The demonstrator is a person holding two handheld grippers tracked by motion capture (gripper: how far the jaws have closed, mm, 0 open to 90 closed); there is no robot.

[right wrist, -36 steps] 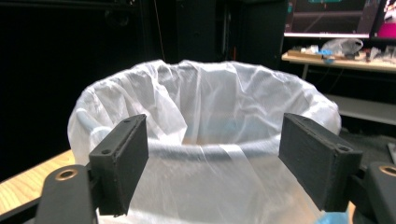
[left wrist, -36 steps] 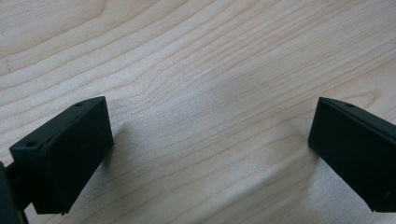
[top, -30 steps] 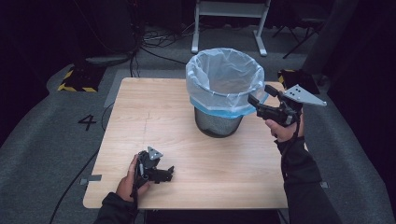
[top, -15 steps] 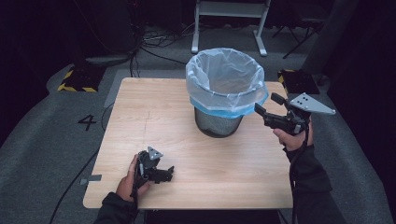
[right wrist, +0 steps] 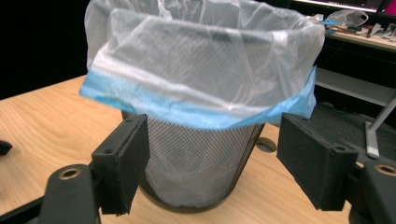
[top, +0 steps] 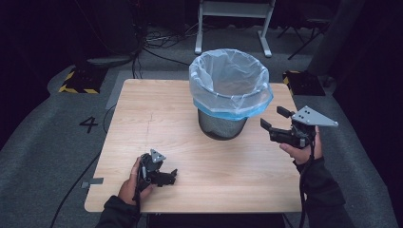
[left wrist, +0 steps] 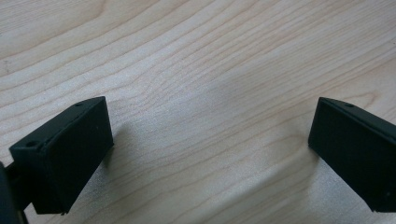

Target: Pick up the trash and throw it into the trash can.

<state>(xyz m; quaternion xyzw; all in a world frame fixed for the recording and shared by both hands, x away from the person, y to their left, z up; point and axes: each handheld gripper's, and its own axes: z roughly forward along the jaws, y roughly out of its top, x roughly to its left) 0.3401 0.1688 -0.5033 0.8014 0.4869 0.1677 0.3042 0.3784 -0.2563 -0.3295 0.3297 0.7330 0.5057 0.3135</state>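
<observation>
A black mesh waste bin (top: 222, 124) stands at the back middle of the wooden table (top: 157, 109). It is lined with a clear plastic bag (top: 230, 80) with a blue hem. My right gripper (top: 272, 118) hovers open just right of the bin, jaws aimed at it. In the right gripper view the bin (right wrist: 196, 158) fills the gap between the open right gripper (right wrist: 212, 172) jaws, a little way off. My left gripper (top: 168, 176) rests low on the table near the front left. The left gripper (left wrist: 210, 149) is open over bare wood with nothing between its jaws.
A white stand (top: 233, 19) and cables lie on the floor behind the table. Yellow-black striped blocks (top: 78, 78) sit on the floor at the left and right. The floor bears a number 4 (top: 89, 124). Bare wood spans the table's left half and front.
My right gripper has drifted down and toward the person, from beside the bag's rim to lower beside the bin. The left gripper has stayed put.
</observation>
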